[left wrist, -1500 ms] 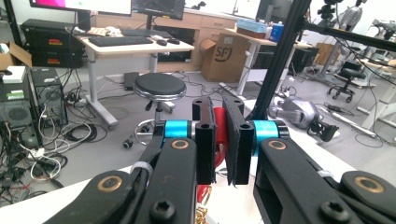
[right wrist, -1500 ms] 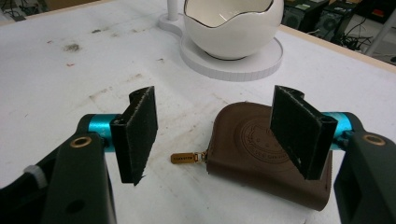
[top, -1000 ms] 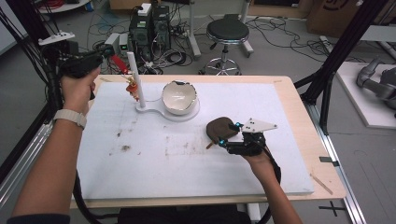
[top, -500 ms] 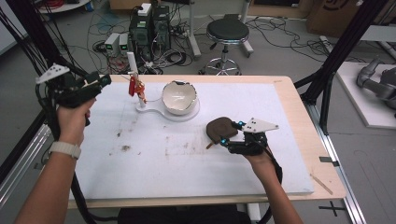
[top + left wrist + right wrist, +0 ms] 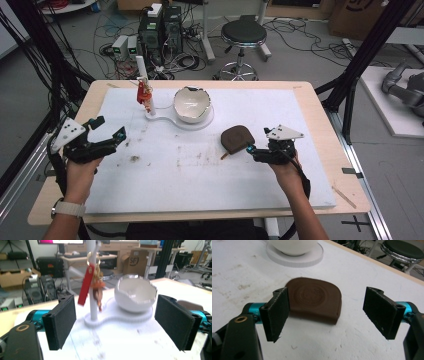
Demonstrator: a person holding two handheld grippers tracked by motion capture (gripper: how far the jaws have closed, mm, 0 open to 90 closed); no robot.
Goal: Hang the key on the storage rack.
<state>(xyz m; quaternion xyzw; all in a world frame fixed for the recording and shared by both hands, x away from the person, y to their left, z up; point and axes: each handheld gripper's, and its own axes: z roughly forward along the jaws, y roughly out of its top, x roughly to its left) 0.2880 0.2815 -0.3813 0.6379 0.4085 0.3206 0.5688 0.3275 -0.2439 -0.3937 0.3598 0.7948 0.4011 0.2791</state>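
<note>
White matting covers the wooden tabletop [image 5: 310, 95], stained with brown smears near the middle; behind it we see a lab floor with cables, computer towers and a black stool [image 5: 243, 34].

Our right gripper [image 5: 256, 152] hovers near the tabletop's right half, jaws spread wide and just opened further, with nothing pinched. Right in front of it lies the pouch [image 5: 238, 139], a flat brown piece with a straight near edge and a rounded far edge. In the right gripper view the pouch [image 5: 315, 300] looks like leather with a round embossed stamp of concentric rings; the lettering inside the stamp is too blurred for us to read. It rests between the jaw tips and slightly beyond them, touching neither pad.

Our left gripper [image 5: 107, 135] sits over the left edge of the tabletop, jaws just opened to their widest and holding nothing. It faces the stand [image 5: 150, 107], a white post on a flat base toward the far edge. A red tag [image 5: 85, 285] and a small brown charm [image 5: 98, 290] hang on the post. On the same base sits a white bowl [image 5: 136, 293] shaped like a cracked eggshell.

A cardboard box behind carries the letters "SF" [image 5: 133, 261].
</note>
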